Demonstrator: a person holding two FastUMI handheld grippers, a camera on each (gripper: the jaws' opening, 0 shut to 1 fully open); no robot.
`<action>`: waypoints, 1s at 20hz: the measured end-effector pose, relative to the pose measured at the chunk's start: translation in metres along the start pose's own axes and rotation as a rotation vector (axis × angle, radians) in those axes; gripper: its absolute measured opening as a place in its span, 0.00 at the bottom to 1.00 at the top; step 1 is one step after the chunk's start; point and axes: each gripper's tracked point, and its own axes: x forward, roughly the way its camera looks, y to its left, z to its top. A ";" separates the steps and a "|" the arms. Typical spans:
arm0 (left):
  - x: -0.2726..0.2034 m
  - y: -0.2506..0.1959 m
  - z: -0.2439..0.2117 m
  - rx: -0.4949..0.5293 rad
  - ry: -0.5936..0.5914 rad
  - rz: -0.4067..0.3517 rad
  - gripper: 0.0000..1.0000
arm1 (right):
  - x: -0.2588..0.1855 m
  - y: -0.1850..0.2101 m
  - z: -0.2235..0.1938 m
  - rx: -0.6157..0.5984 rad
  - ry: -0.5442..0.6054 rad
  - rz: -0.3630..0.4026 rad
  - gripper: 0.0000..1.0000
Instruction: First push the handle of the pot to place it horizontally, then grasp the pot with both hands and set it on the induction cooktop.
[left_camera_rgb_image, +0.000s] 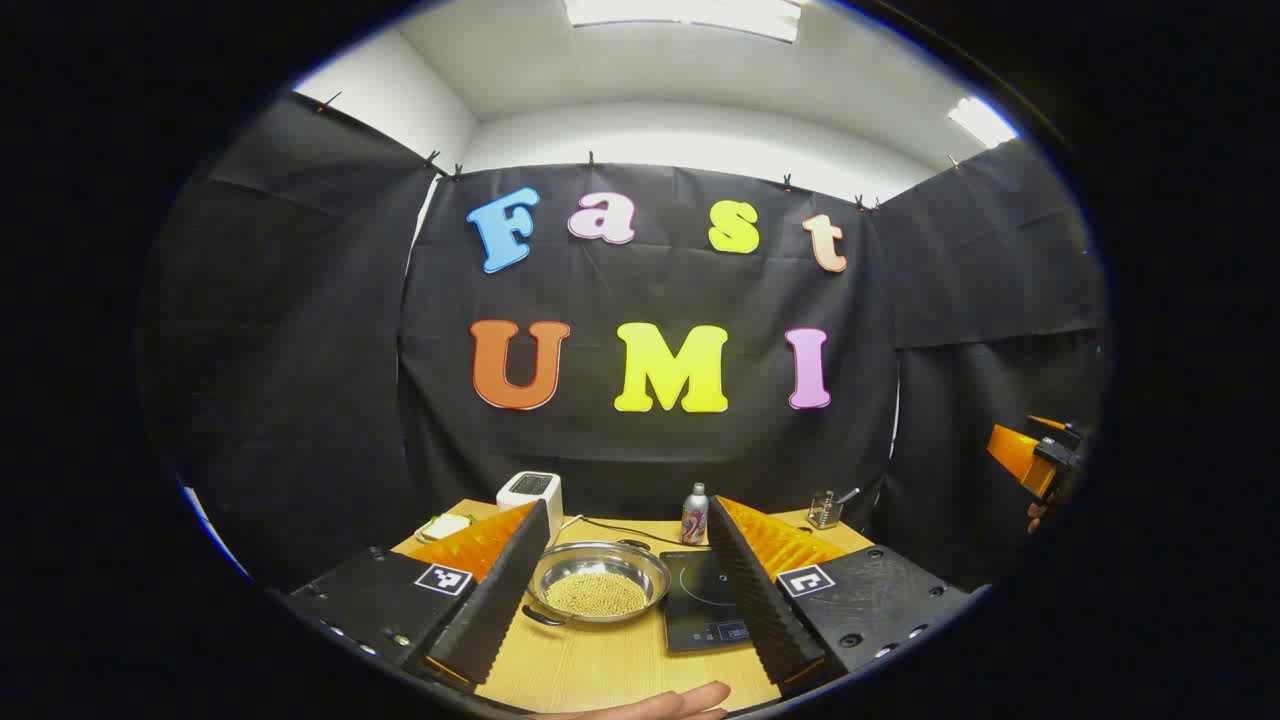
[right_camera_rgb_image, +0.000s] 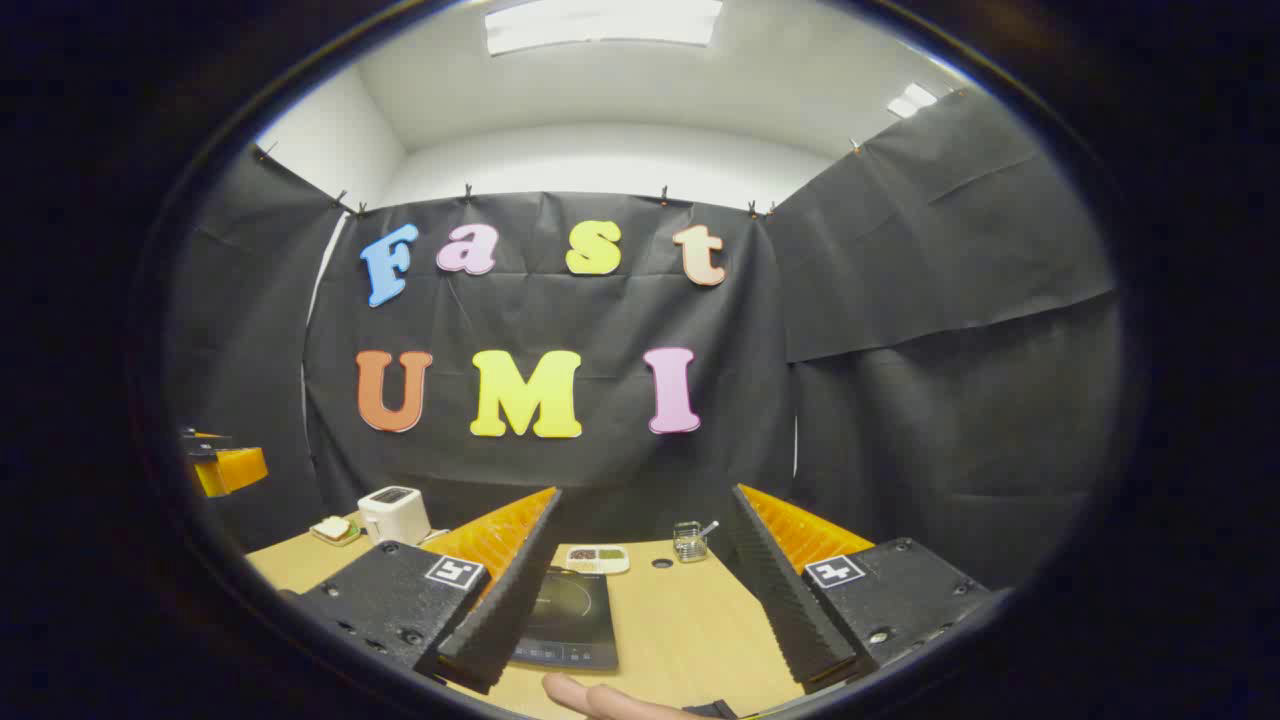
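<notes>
Shiny bare metal on the pot (left_camera_rgb_image: 598, 580), catching the ceiling light, while the induction cooktop (left_camera_rgb_image: 700, 598) is glossy black glass beside it. The desk (left_camera_rgb_image: 600, 665) shows pale wood grain (smooth, matt), and the toaster (left_camera_rgb_image: 531, 497) looks like white plastic.

toaster (left_camera_rgb_image: 531, 492) | can (left_camera_rgb_image: 694, 514) | glass jar (right_camera_rgb_image: 687, 541) | divided dish (right_camera_rgb_image: 597, 557) | table (right_camera_rgb_image: 680, 620)

A shiny steel pot (left_camera_rgb_image: 598, 582) of yellowish grains sits on the wooden table, touching the black induction cooktop (left_camera_rgb_image: 703, 600) at its right.
</notes>
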 end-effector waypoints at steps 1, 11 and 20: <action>-0.001 -0.004 -0.001 0.005 0.002 -0.006 0.95 | 0.000 -0.001 0.000 0.002 0.002 -0.001 1.00; 0.002 -0.012 -0.004 0.013 0.002 -0.011 0.95 | 0.002 -0.003 -0.009 -0.007 0.007 0.013 0.99; 0.030 0.010 -0.026 -0.035 0.054 0.040 0.95 | 0.006 -0.002 -0.021 -0.020 0.018 0.017 0.99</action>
